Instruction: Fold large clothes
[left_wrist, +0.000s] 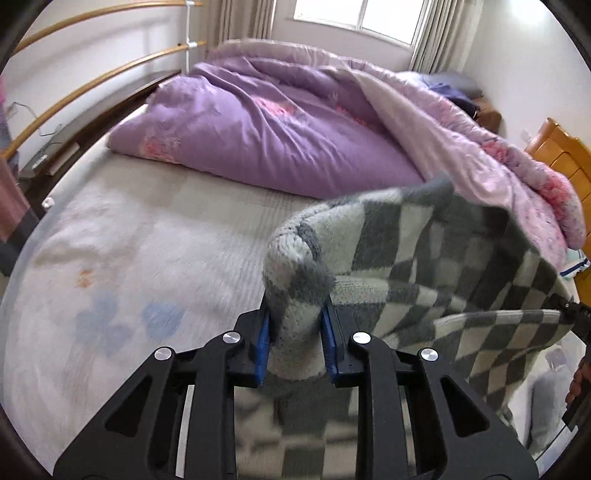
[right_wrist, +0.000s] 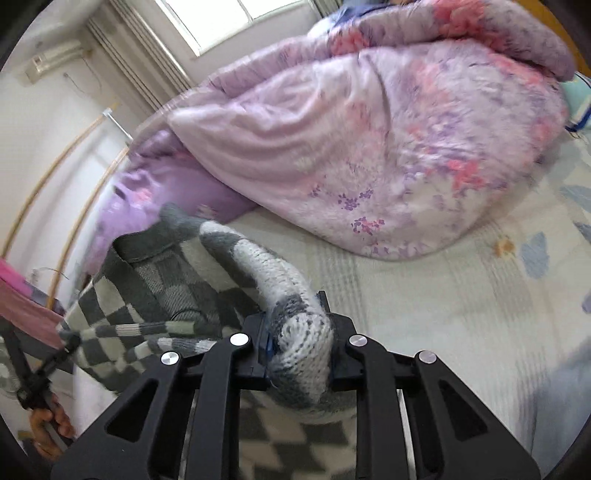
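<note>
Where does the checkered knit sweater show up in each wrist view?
Left wrist: checkered knit sweater, lower right, a bunched fold clamped in the left tool.
Right wrist: lower left, a fold clamped in the right tool.
Shared landmark: purple floral quilt behind it.

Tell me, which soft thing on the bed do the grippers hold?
The checkered knit, grey and white, is pinched in both the left gripper and the right gripper. The purple quilt lies untouched behind it.
</note>
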